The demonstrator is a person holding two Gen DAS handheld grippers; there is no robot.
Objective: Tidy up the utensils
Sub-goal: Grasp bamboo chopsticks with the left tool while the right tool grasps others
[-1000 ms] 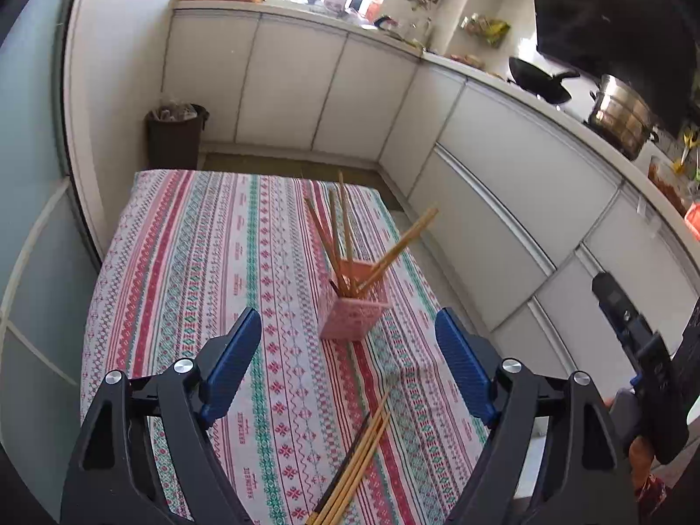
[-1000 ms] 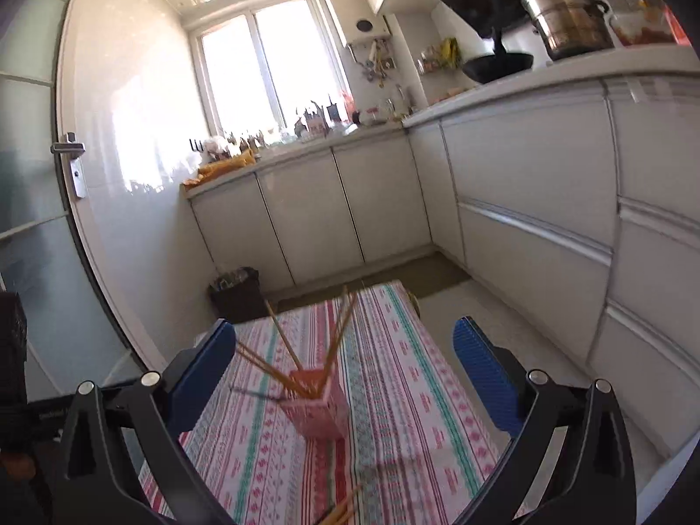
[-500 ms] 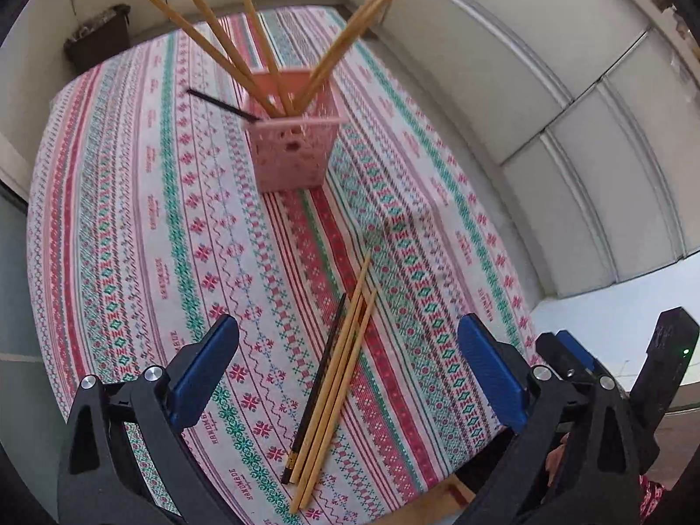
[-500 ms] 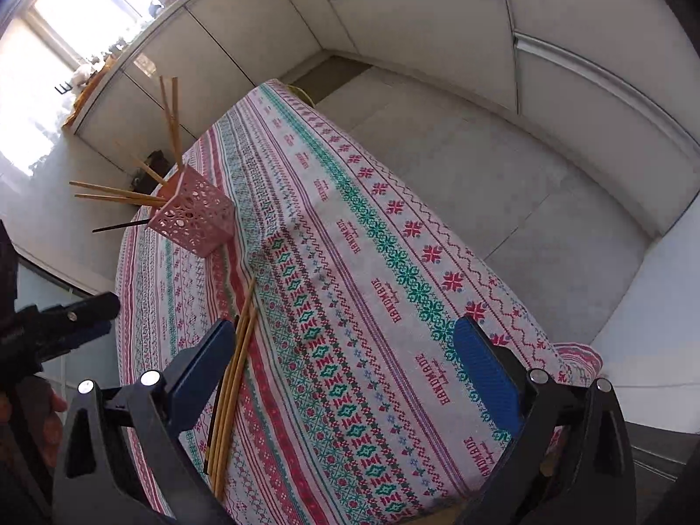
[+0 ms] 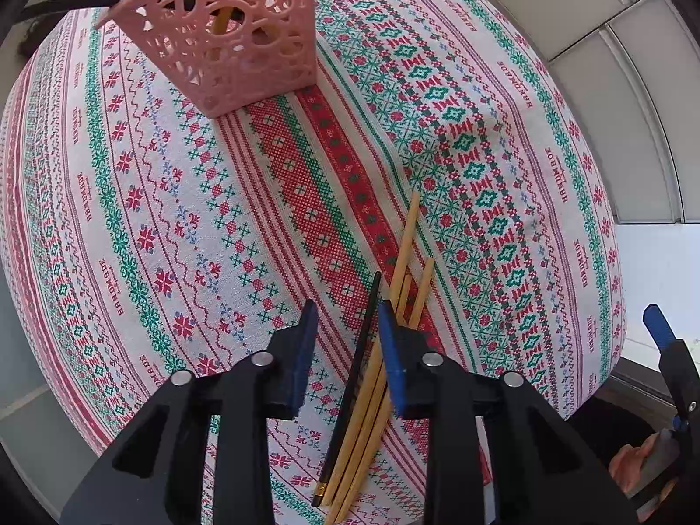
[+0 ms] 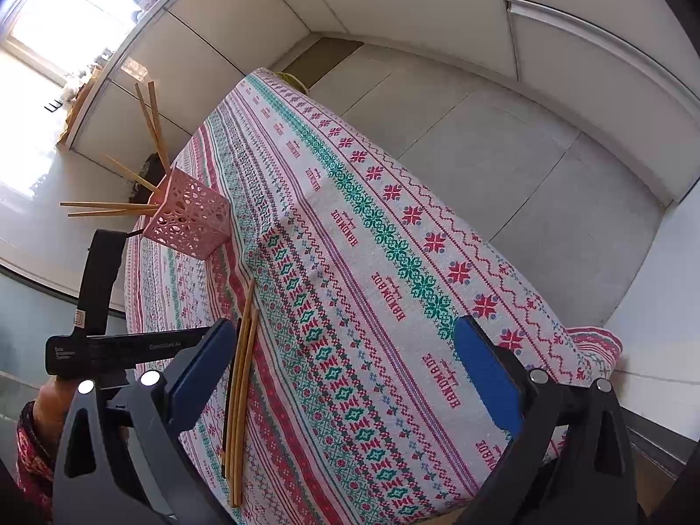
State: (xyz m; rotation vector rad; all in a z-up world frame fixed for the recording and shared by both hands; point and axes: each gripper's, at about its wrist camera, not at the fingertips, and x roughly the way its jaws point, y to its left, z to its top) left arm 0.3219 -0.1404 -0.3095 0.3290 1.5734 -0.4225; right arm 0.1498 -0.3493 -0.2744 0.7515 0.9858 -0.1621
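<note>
Low over the striped tablecloth [image 5: 144,218], left gripper [image 5: 345,341] half shut around the near part of the loose chopsticks [image 5: 396,297], black one between the blue pads, wooden ones maybe under the right pad, hard to tell if pinched yet. Sticks lying flat, long way running from 6 toward 1 o'clock, with the pink basket [image 5: 236,39] far off at 11 o'clock, more sticks already inside. Right gripper [image 6: 345,376] spread wide, holding nothing, tilted down just beside the sticks.
</note>
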